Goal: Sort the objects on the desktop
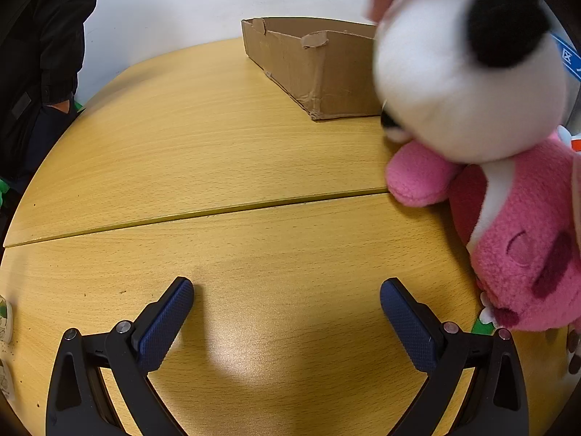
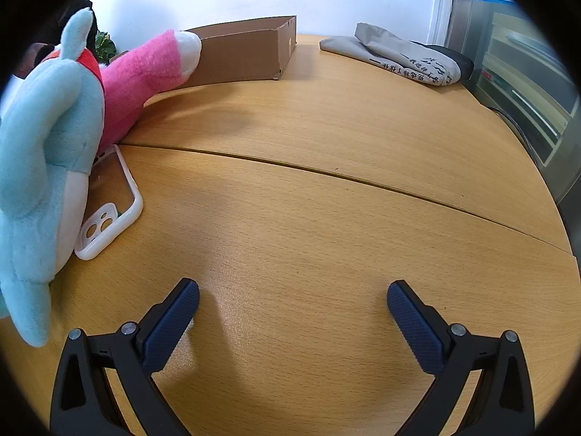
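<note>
On grained wood, fluffy pink plush (image 1: 515,239)

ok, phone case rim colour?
White rim on the phone case, clear back; right wrist view shows it best.

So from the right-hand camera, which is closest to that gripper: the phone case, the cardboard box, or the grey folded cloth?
From the right gripper:
1. Phone case, on the left, beside the blue plush.
2. Cardboard box, far back, left of centre.
3. Grey folded cloth, far back right; too close to the box to rank surely.
</note>
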